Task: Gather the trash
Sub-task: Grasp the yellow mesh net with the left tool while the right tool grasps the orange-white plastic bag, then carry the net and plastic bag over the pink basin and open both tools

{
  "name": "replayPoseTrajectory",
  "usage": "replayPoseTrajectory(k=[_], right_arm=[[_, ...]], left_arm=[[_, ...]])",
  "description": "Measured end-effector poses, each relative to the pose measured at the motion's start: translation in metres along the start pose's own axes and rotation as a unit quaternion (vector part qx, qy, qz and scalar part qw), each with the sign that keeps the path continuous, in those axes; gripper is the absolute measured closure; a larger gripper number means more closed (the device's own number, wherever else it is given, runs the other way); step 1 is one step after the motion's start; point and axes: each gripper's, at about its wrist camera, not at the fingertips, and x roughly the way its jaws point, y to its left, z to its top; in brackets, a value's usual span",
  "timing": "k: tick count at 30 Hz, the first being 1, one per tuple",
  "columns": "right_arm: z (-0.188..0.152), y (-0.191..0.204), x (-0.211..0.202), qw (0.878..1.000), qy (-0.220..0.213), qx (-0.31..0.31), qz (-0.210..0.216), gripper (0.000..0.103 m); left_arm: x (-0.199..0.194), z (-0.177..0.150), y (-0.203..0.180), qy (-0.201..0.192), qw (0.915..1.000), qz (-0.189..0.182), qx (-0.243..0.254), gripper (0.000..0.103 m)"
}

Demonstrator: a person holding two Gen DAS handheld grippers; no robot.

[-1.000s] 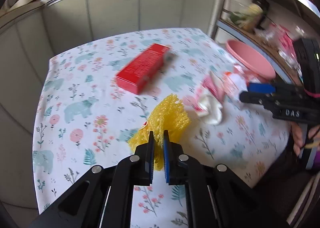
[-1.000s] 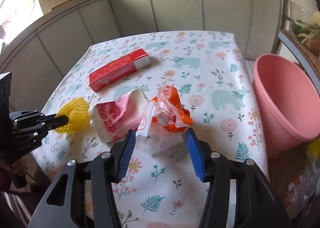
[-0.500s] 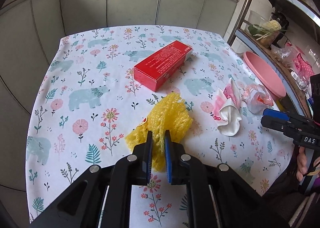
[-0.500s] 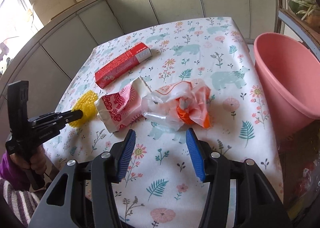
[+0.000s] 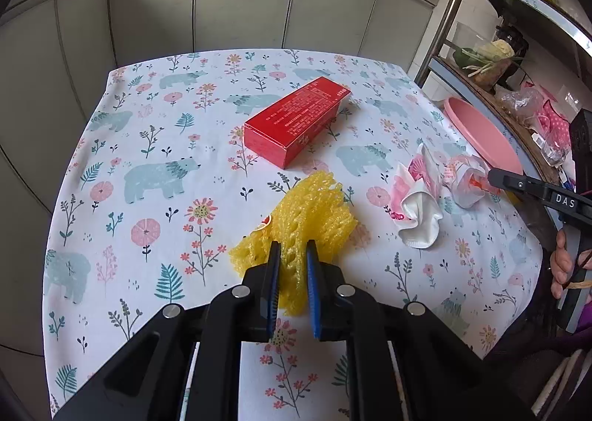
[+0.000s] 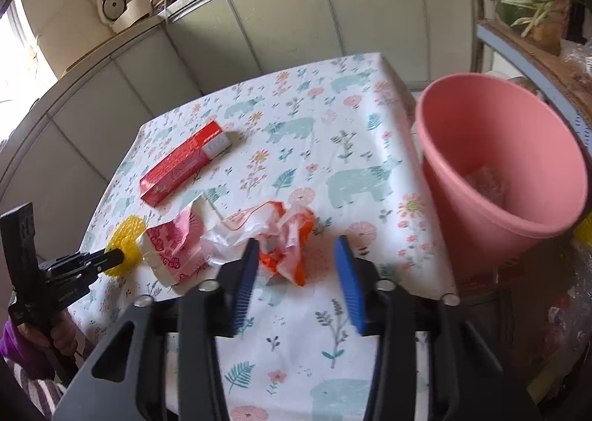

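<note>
The yellow foam net (image 5: 307, 214) was sitting near the front middle of the table, and the left gripper (image 5: 291, 265) had its two blue pads pinched right onto the near end of it, so that one was properly grabbed. Just right of the net lay a pink-and-white wrapper (image 5: 418, 206), crumpled up, and touching that was an orange-and-clear plastic bag (image 6: 277, 239), all scrunched. The right gripper (image 6: 296, 273) was hovering over that bag with its jaws spread wide, one pad (image 6: 244, 280) by the left edge of the bag and the other well off to its right, not squeezing anything; can't really tell if the left pad was touching the plastic or just in front of it. Farther back on the table a red box (image 5: 296, 121) lay flat at an angle, well apart from the rest. Everything was on a tablecloth (image 5: 155, 177) with bears and flowers printed on it. Off the table's right side stood a pink bucket (image 6: 495, 177), with something pale visible down at the bottom, too blurry to say what. Grey cabinet doors (image 5: 240, 6) ran along behind the table.
</note>
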Motion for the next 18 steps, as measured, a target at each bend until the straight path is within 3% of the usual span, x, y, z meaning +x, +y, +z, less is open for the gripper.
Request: replayPoseTrajectory(k=[2,4,11,18], right_arm=[[-0.003,0.005,0.005,1.0,0.008,-0.011,0.003,0.081],[-0.008,0.008,0.007,1.0,0.011,-0.014,0.008,0.085],[-0.014,0.01,-0.002,1.0,-0.001,-0.014,0.028,0.093],[-0.011,0.007,-0.019,0.998,-0.027,-0.009,0.048,0.093]], left_arm=[[0.0,0.0,0.0,0.0,1.0,-0.001,-0.002,0.091],[0.0,0.0,0.0,0.001,1.0,-0.002,-0.003,0.091],[-0.002,-0.002,-0.003,-0.007,0.9999,0.008,0.006,0.095],[-0.017,0.008,-0.002,-0.028,0.9996,-0.002,-0.007,0.096]])
